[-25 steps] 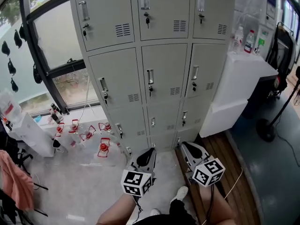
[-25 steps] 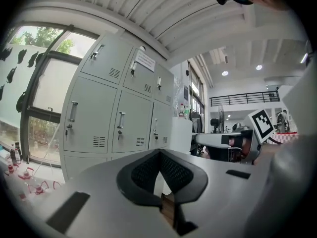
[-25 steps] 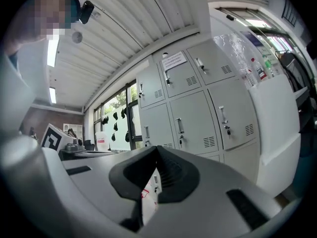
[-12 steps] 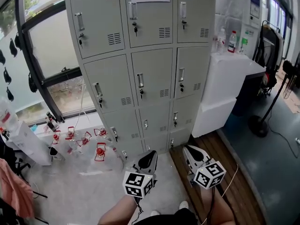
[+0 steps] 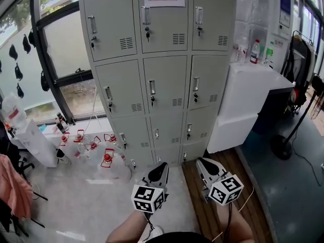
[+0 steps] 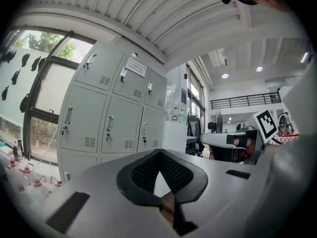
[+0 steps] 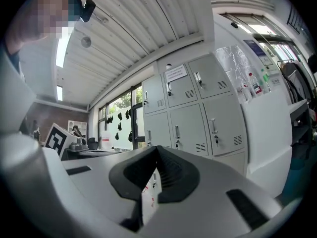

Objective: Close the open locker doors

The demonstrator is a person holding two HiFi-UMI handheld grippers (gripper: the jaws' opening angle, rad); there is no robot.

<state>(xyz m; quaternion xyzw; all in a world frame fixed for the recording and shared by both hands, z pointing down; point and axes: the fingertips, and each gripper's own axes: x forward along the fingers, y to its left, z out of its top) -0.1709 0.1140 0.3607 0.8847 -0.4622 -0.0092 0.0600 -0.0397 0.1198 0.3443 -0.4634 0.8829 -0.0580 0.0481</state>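
Farther off: flat grey metal lockers [image 5: 162, 75] | left hand-held gripper [image 5: 162, 165], right hand-held gripper [image 5: 200, 162]: ribbed jaws closed, empty

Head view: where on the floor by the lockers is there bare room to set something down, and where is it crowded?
Bare: the pale floor between the red-capped bottles and the left tongs; also the wooden strip below the white counter. Crowded: the window corner, where those bottles cluster against the lockers.
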